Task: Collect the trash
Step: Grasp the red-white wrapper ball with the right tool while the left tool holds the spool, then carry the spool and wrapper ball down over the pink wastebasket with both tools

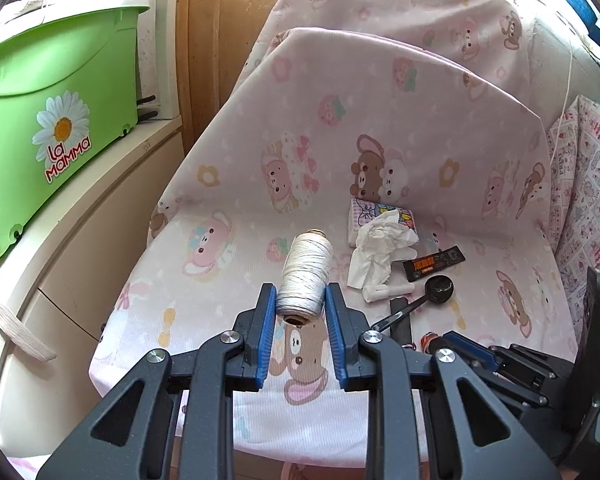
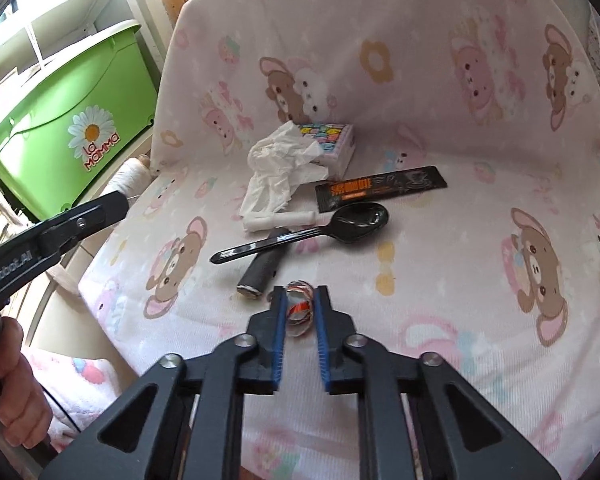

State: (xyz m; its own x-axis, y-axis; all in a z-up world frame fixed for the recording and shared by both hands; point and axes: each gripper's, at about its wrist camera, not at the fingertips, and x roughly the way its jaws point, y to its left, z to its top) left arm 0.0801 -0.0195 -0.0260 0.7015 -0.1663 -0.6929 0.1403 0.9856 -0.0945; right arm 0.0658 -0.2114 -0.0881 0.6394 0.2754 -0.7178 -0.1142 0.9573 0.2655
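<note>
right wrist | right gripper (image 2: 300, 307) clenched on tape ring (image 2: 299, 309) beside black spoon (image 2: 308, 229); light, crushable, pinch rim | left gripper (image 1: 300, 306) grasping thread spool (image 1: 306, 276)

Glossy black plastic spoon (image 2: 324, 228), crumpled paper tissue (image 2: 280, 168), matt printed cloth seat cover (image 2: 460, 280).

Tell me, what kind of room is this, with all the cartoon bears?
Most likely a home bedroom or living corner. The seat is draped in a pink bear-print sheet, a green plastic storage tub sits on a cream cabinet, and everyday clutter like a crumpled tissue lies on the cushion.
</note>
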